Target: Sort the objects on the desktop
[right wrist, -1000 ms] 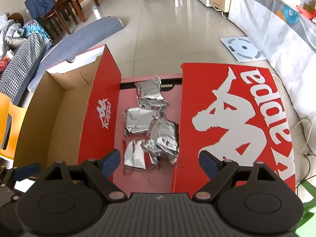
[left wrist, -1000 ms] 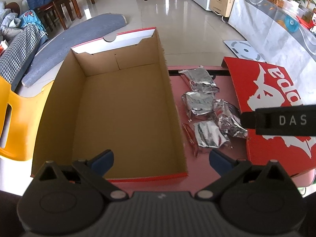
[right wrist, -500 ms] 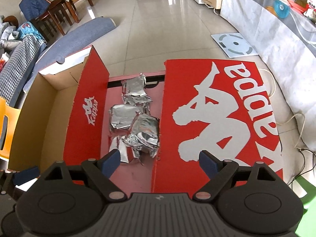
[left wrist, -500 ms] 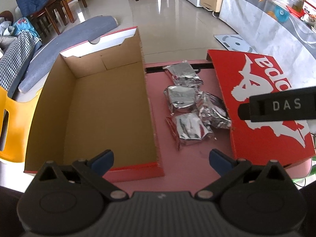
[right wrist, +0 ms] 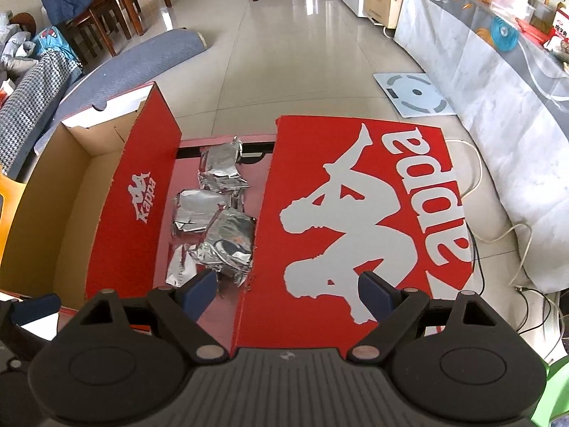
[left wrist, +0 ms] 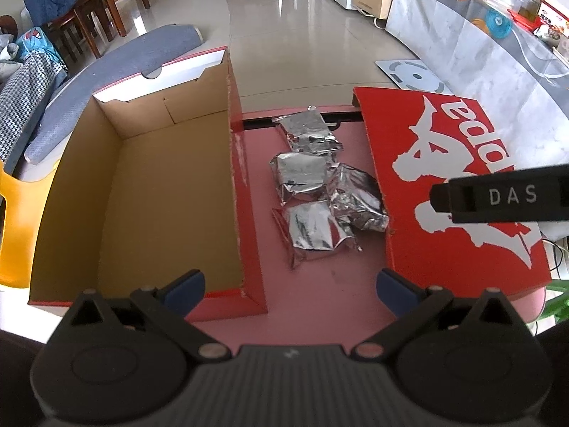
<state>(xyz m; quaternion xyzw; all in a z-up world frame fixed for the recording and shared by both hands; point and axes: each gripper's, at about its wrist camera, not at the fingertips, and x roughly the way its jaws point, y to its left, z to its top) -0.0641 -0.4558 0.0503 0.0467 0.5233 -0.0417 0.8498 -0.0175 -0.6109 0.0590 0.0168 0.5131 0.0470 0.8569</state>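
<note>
Box [left wrist: 142, 192] on my left stands open with nothing visible inside; foil packets [left wrist: 320, 185] lie heaped on the pink table [left wrist: 313, 306] between it and the red lid [right wrist: 373, 213]. My left gripper [left wrist: 290, 286] and right gripper [right wrist: 288, 291] both gape wide, holding nothing; I judge a clean grip means pinching one packet's edge, clear of its neighbours
</note>
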